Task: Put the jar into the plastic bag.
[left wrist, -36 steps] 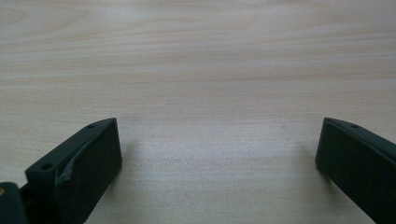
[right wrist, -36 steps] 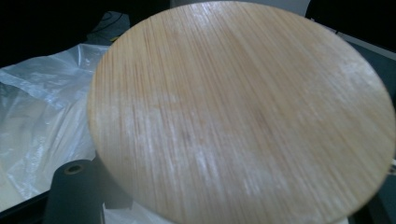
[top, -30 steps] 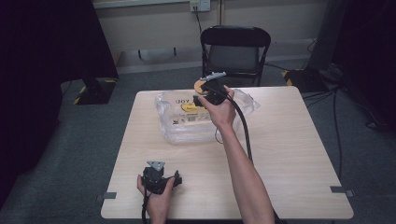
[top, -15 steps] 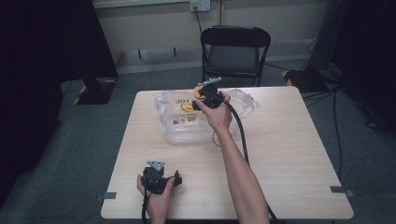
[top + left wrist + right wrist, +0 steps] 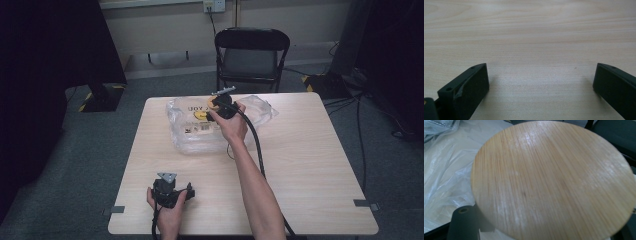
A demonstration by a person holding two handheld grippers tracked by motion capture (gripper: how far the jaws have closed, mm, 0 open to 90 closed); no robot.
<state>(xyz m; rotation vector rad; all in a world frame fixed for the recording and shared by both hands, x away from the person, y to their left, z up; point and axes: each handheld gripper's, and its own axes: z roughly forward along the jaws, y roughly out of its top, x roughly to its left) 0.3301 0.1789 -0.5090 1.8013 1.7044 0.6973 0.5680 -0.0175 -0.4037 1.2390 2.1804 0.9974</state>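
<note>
Right gripper, fingers pinching the round wooden disc above the clear plastic bag; left gripper spread on table. Best lowered level and slowly

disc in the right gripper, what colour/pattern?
Light tan wooden disc with fine straight grain lines and pale patches; clearest in the right gripper view.

Table layout, seen from above

A plastic bag lies on the table's far left part; the right gripper holds a wooden disc over it. The left gripper rests at the near edge. A chair stands behind the table.
</note>
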